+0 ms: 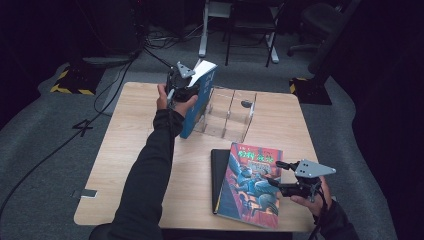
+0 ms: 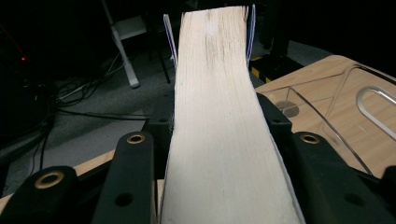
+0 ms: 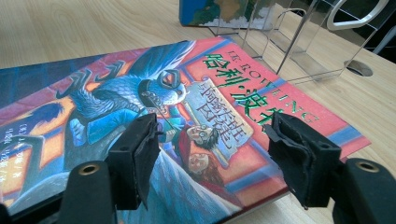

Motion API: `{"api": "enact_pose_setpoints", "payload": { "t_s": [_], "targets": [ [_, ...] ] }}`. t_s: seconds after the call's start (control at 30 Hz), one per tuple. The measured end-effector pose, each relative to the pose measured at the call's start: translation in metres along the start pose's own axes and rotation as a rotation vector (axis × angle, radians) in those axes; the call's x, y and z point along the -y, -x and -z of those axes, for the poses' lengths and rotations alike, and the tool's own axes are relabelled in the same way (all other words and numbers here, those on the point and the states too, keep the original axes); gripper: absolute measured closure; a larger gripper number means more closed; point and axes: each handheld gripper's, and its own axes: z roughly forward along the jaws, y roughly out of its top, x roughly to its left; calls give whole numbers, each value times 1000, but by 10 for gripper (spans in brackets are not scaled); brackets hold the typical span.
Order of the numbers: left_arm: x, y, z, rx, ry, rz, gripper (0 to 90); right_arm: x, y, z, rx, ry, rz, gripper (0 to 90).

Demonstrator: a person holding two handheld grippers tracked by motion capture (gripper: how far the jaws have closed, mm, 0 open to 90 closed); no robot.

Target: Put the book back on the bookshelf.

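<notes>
My left gripper (image 1: 181, 86) is shut on a thick blue book (image 1: 200, 107) and holds it upright off the table at the left end of a clear acrylic book stand (image 1: 230, 112). In the left gripper view the book's cream page edge (image 2: 215, 154) runs up between the jaws of the left gripper (image 2: 215, 114), which press on both covers. A colourful red and blue book (image 1: 250, 185) lies flat at the front right, partly over a black book (image 1: 219, 170). My right gripper (image 1: 275, 172) hovers open just over the colourful book's (image 3: 140, 93) right edge, and the right gripper (image 3: 215, 140) has nothing between its pads.
The wooden table (image 1: 125, 150) has bare room on its left half. The clear stand (image 3: 289, 42) has several dividers, and a round cable hole (image 1: 246, 104) lies behind it. Chairs and floor cables lie beyond the far edge.
</notes>
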Motion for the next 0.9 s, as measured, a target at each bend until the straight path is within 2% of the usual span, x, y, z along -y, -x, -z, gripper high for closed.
{"api": "enact_pose_setpoints", "payload": {
  "t_s": [0.1, 0.3, 0.43, 0.5, 0.57, 0.63, 0.73, 0.83, 0.9],
  "targets": [
    [-4, 2, -4, -29, 7, 3, 597, 0, 1, 1, 0, 6, 2, 341],
    [-13, 8, -15, -48, 29, -4, 597, 0, 2, 3, 2, 11, 2, 341],
    [-11, 8, -22, -56, 28, 9, 594, 0, 1, 3, 1, 12, 3, 340],
    [-8, 6, -22, -65, 39, 20, 593, 0, 2, 3, 1, 12, 5, 340],
    [-5, 3, -21, -55, 46, 18, 591, 0, 2, 4, 2, 13, 1, 340],
    [-2, -3, -19, -60, 47, 43, 584, 1, 3, 4, 5, 15, -1, 339],
    [0, -8, -16, -61, 45, 57, 565, 1, 3, 4, 7, 13, -5, 339],
    [0, -9, -12, -53, 60, 50, 545, 1, 2, 3, 8, 10, 3, 338],
    [-1, -9, -10, -56, 69, 50, 491, 0, 1, 2, 7, 4, 7, 336]
  ]
}}
